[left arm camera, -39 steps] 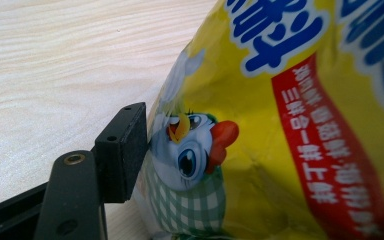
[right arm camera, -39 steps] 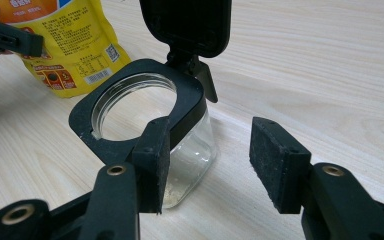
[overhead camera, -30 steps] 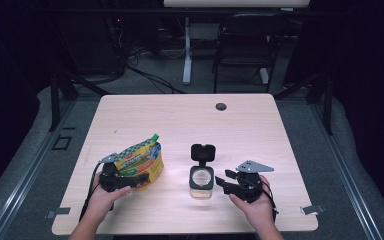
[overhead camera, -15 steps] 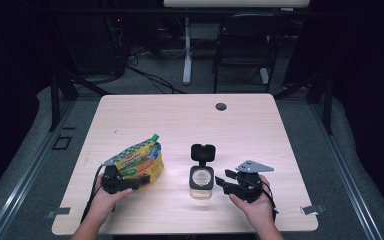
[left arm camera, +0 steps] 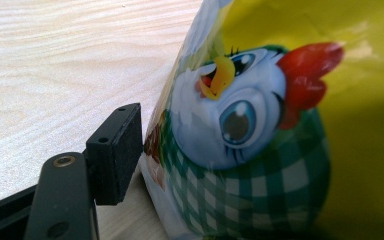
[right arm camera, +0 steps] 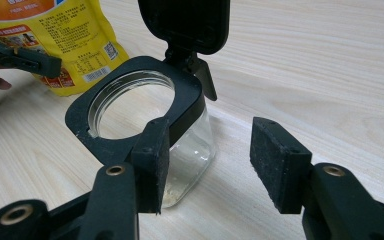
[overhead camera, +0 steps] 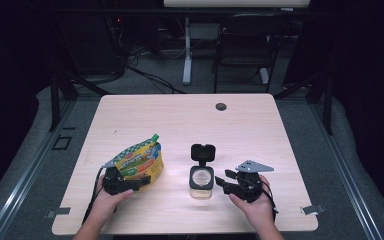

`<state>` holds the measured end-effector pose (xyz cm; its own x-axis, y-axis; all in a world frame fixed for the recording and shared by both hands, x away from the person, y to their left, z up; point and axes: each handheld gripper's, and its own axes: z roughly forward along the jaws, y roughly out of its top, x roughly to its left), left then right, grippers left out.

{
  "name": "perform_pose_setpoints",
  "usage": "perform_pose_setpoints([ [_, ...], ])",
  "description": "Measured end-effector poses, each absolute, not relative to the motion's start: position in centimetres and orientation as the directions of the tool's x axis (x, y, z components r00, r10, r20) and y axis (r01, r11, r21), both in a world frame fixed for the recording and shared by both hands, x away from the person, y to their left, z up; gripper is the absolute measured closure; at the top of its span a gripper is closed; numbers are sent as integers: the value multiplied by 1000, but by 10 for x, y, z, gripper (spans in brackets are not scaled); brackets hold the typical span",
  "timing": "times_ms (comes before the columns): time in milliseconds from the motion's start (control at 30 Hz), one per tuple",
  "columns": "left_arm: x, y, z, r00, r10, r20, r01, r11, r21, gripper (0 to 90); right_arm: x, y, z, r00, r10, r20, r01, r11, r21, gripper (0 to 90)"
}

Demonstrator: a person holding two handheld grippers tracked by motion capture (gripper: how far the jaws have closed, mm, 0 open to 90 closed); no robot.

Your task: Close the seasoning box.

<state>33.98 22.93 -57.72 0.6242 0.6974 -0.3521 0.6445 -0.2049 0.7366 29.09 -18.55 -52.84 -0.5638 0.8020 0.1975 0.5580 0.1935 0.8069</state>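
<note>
From above, the yellow pouch (overhead camera: 139, 161) stands near the table's (overhead camera: 180, 120) front left, with the left gripper (overhead camera: 130, 184) at its lower edge. The left gripper view shows a cartoon chicken on it, and one pad (left arm camera: 115, 150) beside the pouch; I cannot tell if it is clamped. The right gripper (right arm camera: 207, 167) rests low with jaws spread, empty, just beside the open glass jar (right arm camera: 145, 120).
</note>
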Motion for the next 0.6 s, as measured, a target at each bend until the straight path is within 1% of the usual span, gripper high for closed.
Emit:
perform_pose_setpoints([
  [600, 340, 229, -582, 618, 701, -356, 650, -201, 733, 308, 291, -186, -529, -561, 803, 201, 562, 191, 805, 503],
])
